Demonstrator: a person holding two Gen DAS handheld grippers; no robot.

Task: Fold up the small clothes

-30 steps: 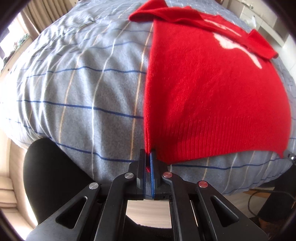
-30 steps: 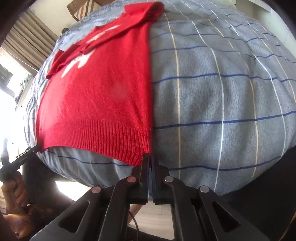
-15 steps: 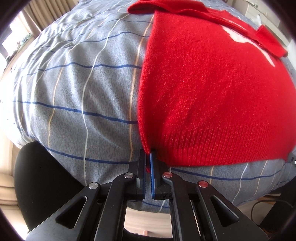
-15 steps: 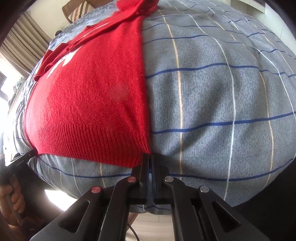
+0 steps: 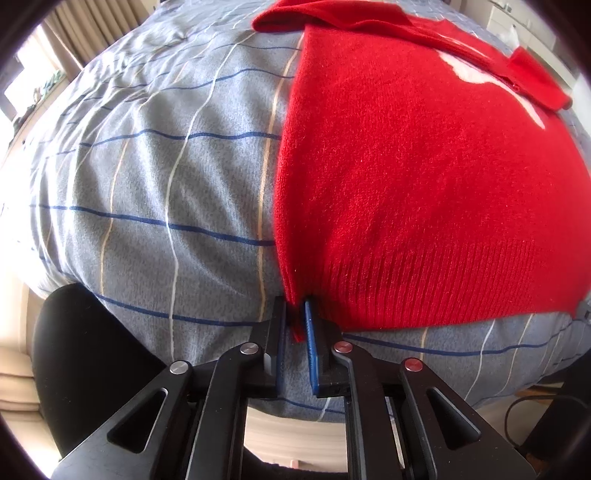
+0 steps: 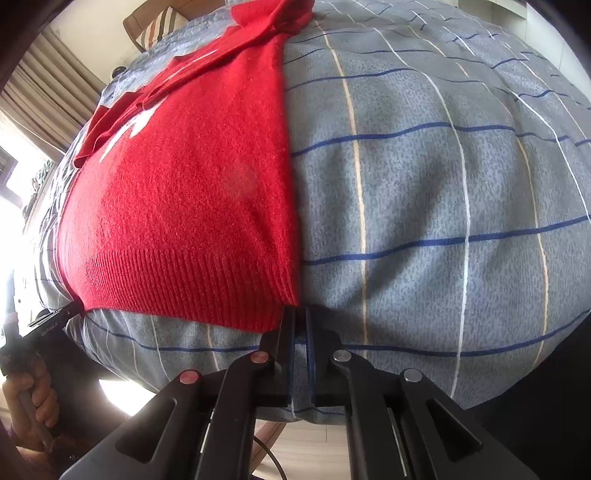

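Grey-blue checked bedspread (image 5: 155, 177) with navy, white and tan lines covered the bed, wrinkled at the far left. Beige curtains (image 6: 44, 96) hung far left beside a bright window (image 6: 14, 173); strong daylight came in there. Striped cushion (image 6: 159, 27) sat at the far end against a pale wall. Wood floor (image 6: 310, 450) showed under the near edge. Black chair (image 5: 85, 369) stood near left. White cabinet (image 5: 513, 22) far right.
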